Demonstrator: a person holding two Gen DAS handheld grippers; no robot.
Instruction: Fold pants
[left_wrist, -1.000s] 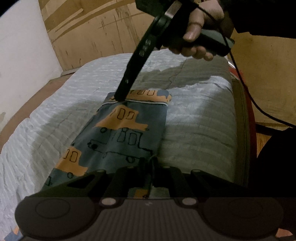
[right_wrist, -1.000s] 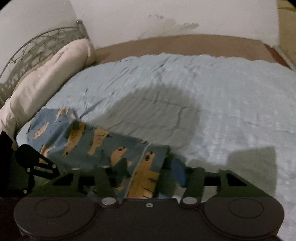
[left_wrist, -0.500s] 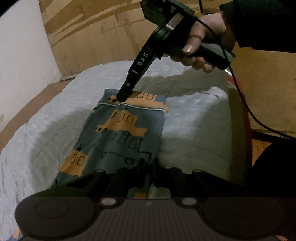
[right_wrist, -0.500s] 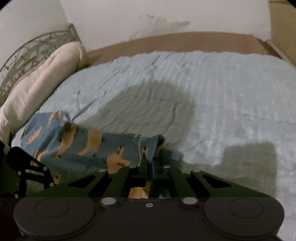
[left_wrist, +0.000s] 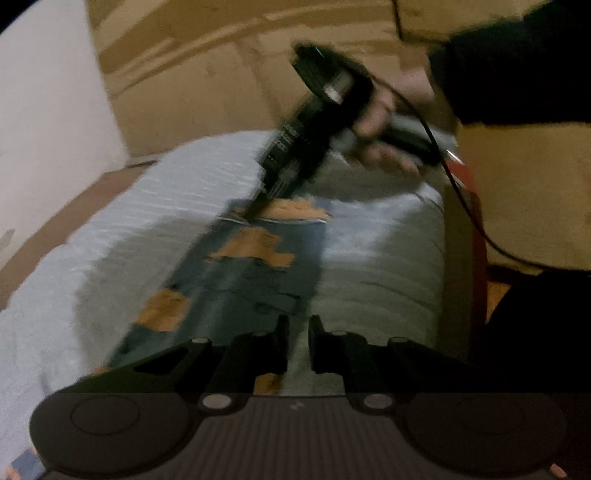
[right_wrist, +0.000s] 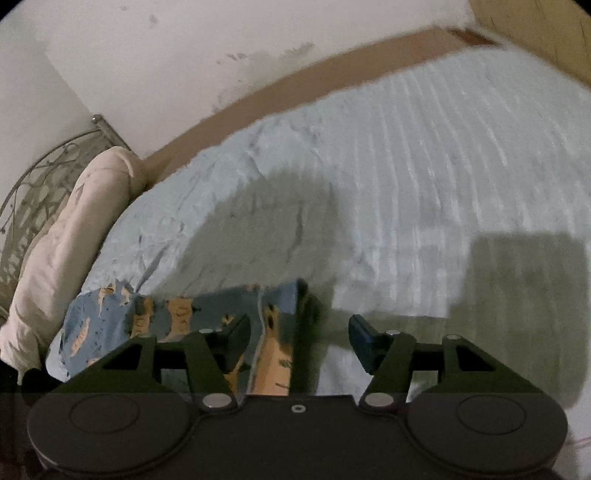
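1. The left gripper (left_wrist: 297, 332) sits at 6 o'clock in its own view. Its jaws are only a little way apart and are opening. A bit of the pants (left_wrist: 255, 266) shows in the thin gap, but the picture is too blurry to tell if the jaws press on it.
2. The pants are blue with orange cars. They lie flat on the bed (left_wrist: 376, 258), in a long strip running from 6 o'clock up to 12 o'clock in the left view.
3. The right gripper (right_wrist: 299, 332) points down at the far end of the strip. Its jaws are wide apart and opening. A raised edge of the pants (right_wrist: 277, 321) stands between them, but neither jaw presses on it.
4. What could go wrong: I think that raised edge may flop over crooked, because nothing pinches it now. Then the fold would not line up.
5. If either gripper pulls away fast, a jaw could snag the cloth and drag the strip out of shape.
6. The bed cover is soft and bumpy, so the pants could wrinkle if they get pushed along it.
7. The black wire (left_wrist: 465, 206) hangs near the bed edge at 3 o'clock in the left view. It might catch on something.
8. Counting: one pair of pants, two grippers, one hand (left_wrist: 384, 129) in sight, one bed, one pillow (right_wrist: 66, 251) at 9 o'clock in the right view, and one wire.
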